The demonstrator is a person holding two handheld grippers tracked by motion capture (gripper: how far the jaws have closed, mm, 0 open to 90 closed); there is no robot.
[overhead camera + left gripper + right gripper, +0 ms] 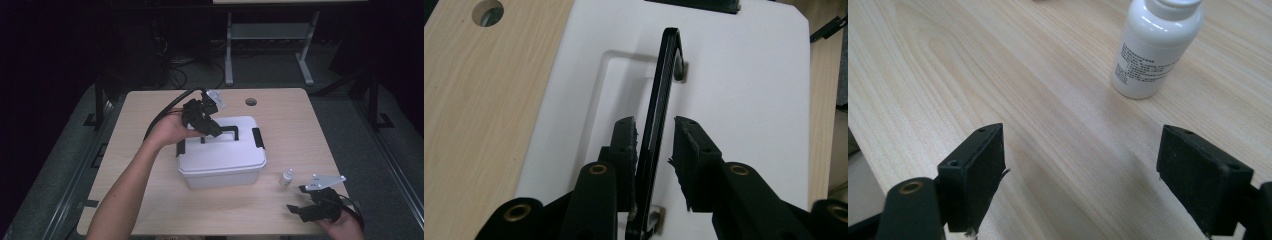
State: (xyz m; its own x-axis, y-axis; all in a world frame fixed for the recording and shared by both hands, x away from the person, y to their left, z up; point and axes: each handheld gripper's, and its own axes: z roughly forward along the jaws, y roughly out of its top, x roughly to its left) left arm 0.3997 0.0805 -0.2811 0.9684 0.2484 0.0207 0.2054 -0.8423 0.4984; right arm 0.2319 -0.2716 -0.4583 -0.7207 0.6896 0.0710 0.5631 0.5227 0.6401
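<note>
Left gripper (655, 150) stands slightly open around the handle (663, 95); close it firmly at the middle before lifting the box (220, 152).

The storage box (222, 155) is white all over, its lid carrying a black handle (659, 115) and black latches (257, 137) at either end. Just right of the box stands a small white bottle (1153, 47) with fine dark print on its side. The counter (295, 125) under the box is pale wood with streaky grain, and each hand-held gripper, left (655, 150) and right (1080, 175), is matt black with brass-coloured rivets.
</note>
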